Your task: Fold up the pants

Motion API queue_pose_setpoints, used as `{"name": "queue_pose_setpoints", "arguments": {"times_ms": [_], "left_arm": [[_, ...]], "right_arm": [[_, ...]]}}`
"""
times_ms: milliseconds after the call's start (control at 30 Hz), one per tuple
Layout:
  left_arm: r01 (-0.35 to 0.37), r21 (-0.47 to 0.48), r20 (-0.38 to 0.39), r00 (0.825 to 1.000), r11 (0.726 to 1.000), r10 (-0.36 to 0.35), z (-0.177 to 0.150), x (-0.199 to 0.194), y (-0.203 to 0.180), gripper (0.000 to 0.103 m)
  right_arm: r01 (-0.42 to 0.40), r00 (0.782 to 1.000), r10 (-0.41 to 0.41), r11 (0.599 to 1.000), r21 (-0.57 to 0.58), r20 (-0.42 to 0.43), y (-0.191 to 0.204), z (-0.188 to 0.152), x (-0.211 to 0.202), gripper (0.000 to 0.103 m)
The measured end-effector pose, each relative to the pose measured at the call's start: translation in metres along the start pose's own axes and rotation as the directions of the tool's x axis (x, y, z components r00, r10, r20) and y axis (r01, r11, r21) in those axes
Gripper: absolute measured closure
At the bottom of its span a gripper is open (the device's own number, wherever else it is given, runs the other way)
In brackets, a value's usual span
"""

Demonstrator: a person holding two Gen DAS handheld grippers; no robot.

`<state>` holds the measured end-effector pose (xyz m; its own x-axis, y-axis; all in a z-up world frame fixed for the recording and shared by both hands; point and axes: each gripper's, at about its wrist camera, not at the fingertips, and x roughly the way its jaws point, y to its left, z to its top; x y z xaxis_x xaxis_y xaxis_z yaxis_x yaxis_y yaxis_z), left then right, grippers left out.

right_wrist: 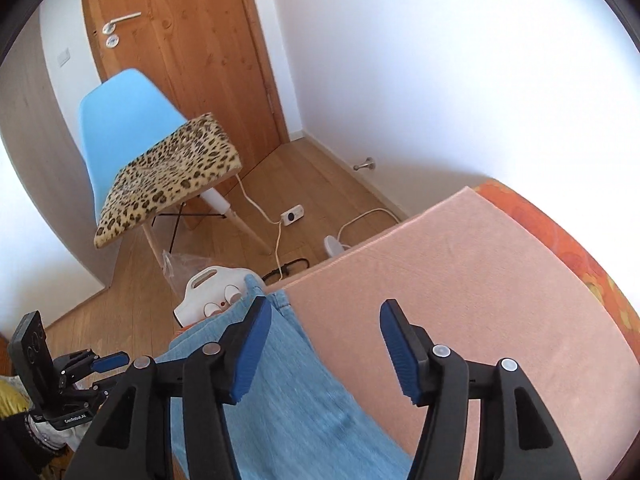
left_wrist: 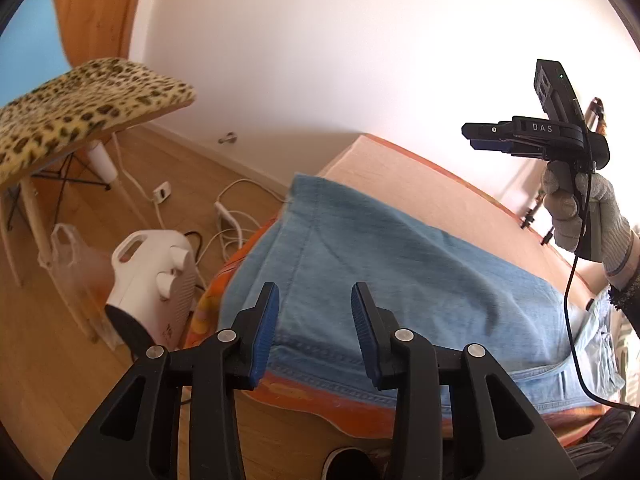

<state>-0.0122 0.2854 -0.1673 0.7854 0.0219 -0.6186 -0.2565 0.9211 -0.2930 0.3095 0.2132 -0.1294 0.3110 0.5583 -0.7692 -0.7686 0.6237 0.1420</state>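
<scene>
Pants: we see light blue denim pants (left_wrist: 372, 268) lying flat on a pink cover (left_wrist: 432, 184), filling the centre of the left wrist view
Long axis: in the left wrist view we read it running from the upper centre of the frame, where a straight sewn edge ends the cloth, down to the lower right, where bunched paler denim sits at the frame edge
Same pants, right wrist view: the denim (right_wrist: 296, 408) runs as a band from the lower centre up to a narrow end near the middle of the frame, hanging slightly past the cover's edge
Hem: a stitched seam runs along the near border of the cloth at the bottom of the left wrist view, over an orange patterned sheet (left_wrist: 348, 408)
Left gripper: we find the left gripper (left_wrist: 316, 334) at the bottom centre with its blue pads parted and nothing pinched; denim shows through the gap
Right gripper: the right gripper (right_wrist: 326, 352) stands wider apart, one pad over the denim and one over the pink cover (right_wrist: 472, 288), gripping nothing; we also see it in the upper right of the left wrist view, held in a gloved hand (left_wrist: 576, 212)
Surroundings: a leopard-print cushion (right_wrist: 172, 180) on a blue chair (right_wrist: 116, 120) sits left of centre, a white heater (left_wrist: 156, 280) stands on the wooden floor (left_wrist: 48, 352) at lower left, and a wooden door (right_wrist: 188, 40) fills the top
</scene>
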Motion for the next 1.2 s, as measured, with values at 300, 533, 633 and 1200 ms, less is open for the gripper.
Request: {"name": "queue_pose_setpoints", "arguments": {"times_ms": [300, 533, 633, 1200], "left_arm": [[0.215, 0.21, -0.073, 0.976, 0.954, -0.204, 0.021, 0.013, -0.113, 0.065], [0.425, 0.348, -0.245, 0.902, 0.836, -0.356, 0.007, 0.038, -0.215, 0.055], [0.486, 0.405, -0.346, 0.866, 0.774, -0.361, 0.002, 0.049, -0.258, 0.055], [0.542, 0.58, -0.515, 0.822, 0.608, -0.242, 0.08, 0.048, -0.398, 0.049]], "right_arm": [[0.302, 0.953, -0.302, 0.93, 0.211, -0.033, -0.088, -0.083, -0.133, 0.042], [0.487, 0.87, -0.471, 0.774, 0.403, -0.147, -0.171, -0.176, -0.242, 0.031], [0.535, 0.837, -0.511, 0.687, 0.491, -0.196, -0.205, -0.219, -0.285, 0.028], [0.549, 0.78, -0.537, 0.338, 0.765, -0.322, -0.34, -0.353, -0.386, 0.018]]}}
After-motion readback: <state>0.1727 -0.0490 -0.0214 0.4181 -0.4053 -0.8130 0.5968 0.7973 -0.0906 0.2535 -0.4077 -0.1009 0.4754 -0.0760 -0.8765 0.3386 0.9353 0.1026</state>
